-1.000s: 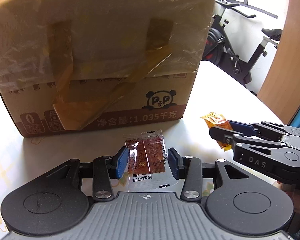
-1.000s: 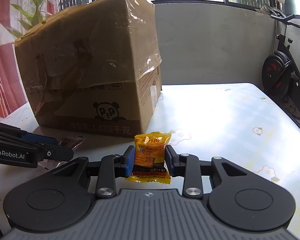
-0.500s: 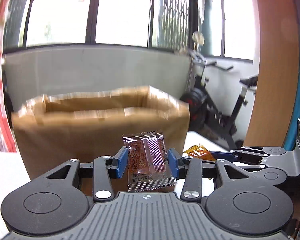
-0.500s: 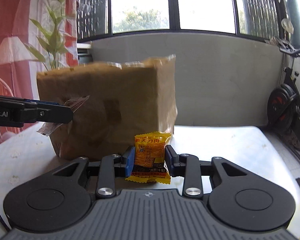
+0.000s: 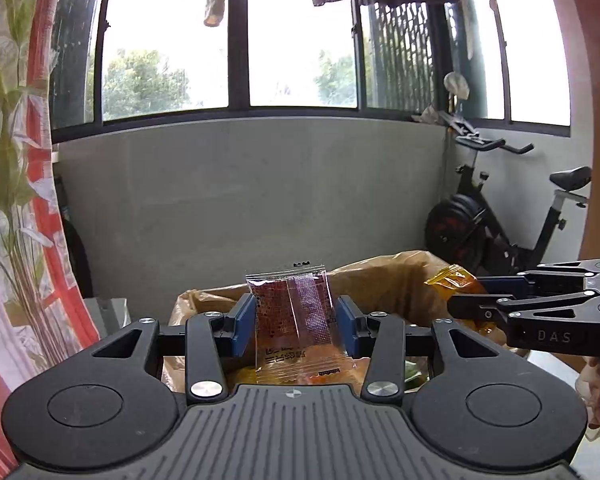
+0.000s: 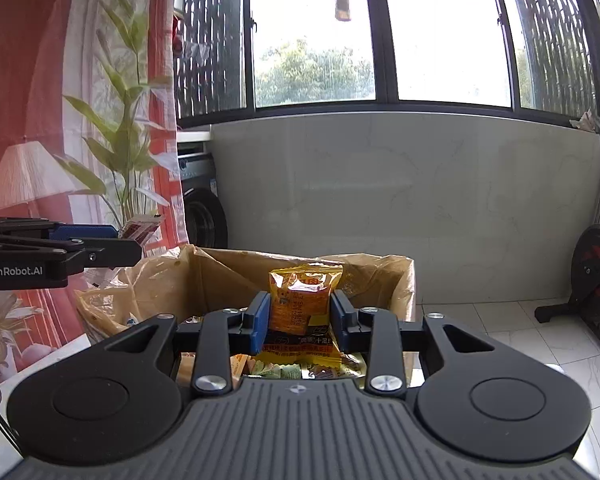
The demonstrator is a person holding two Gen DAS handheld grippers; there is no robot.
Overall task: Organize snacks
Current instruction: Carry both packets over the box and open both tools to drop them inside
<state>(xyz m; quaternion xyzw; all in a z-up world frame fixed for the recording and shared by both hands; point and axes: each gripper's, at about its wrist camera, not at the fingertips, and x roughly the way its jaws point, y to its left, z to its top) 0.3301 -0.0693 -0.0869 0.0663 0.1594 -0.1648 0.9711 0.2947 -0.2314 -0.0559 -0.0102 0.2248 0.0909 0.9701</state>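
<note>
While both packets hung above the open cardboard box:
Left gripper: clamped a red snack packet.
Right gripper: clamped a yellow snack packet over the box's middle.
Room: box rim clear beneath.

Lower half of cardboard box hidden behind right gripper. Loose snacks inside mostly covered. Print on red packet too small to read.

The cardboard box gapes open-topped below, its plastic liner crowding the left rim.
</note>
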